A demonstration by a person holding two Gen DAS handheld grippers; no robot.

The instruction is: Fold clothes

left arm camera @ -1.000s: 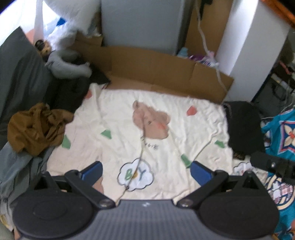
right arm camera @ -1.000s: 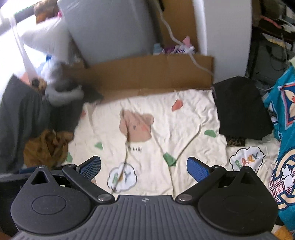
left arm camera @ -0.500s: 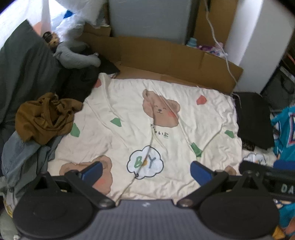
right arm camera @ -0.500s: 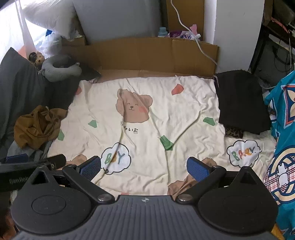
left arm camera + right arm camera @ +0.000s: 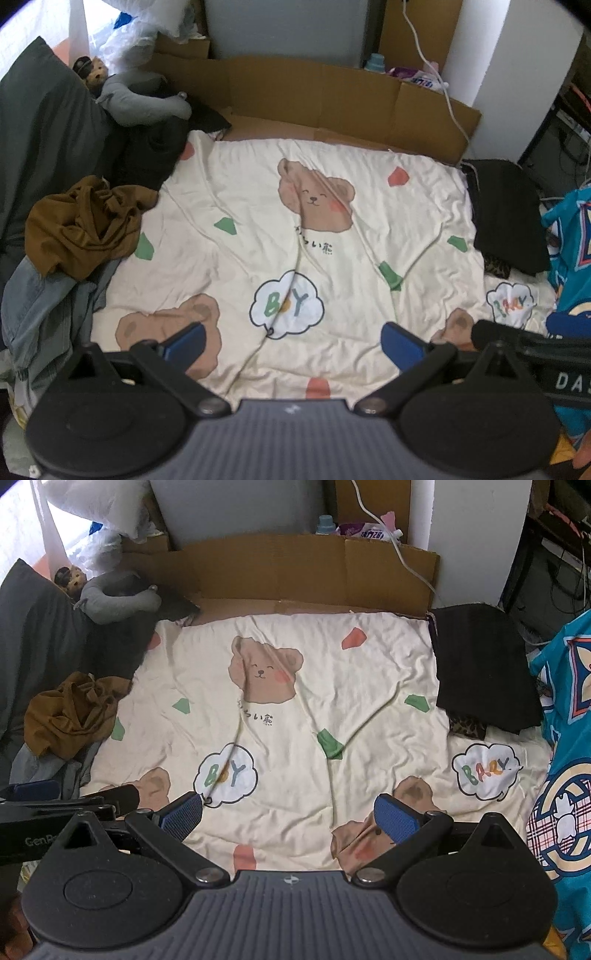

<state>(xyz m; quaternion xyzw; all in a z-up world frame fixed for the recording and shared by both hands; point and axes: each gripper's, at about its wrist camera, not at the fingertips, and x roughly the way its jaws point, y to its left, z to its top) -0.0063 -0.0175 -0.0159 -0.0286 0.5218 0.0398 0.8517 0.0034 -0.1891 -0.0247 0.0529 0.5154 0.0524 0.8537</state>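
A crumpled brown garment [image 5: 85, 225] [image 5: 70, 712] lies in a heap at the left edge of the cream bear-print bedsheet [image 5: 258, 206] [image 5: 369, 672]. A folded black garment [image 5: 506, 214] [image 5: 480, 668] rests at the sheet's right edge. My left gripper [image 5: 293, 343] hovers open over the near part of the sheet, holding nothing. My right gripper [image 5: 290, 819] is also open and empty, just to the right of the left one. Each gripper shows at the edge of the other's view.
Grey-blue clothes [image 5: 40, 306] lie under the brown heap. A dark pillow [image 5: 40, 122] and a grey neck pillow [image 5: 140, 103] sit far left. Cardboard [image 5: 332, 96] walls the far side. A teal patterned cloth [image 5: 565, 738] hangs at right.
Both grippers have pulled back toward the near edge of the bed and steadied, so more of the near sheet shows. Both stay open.
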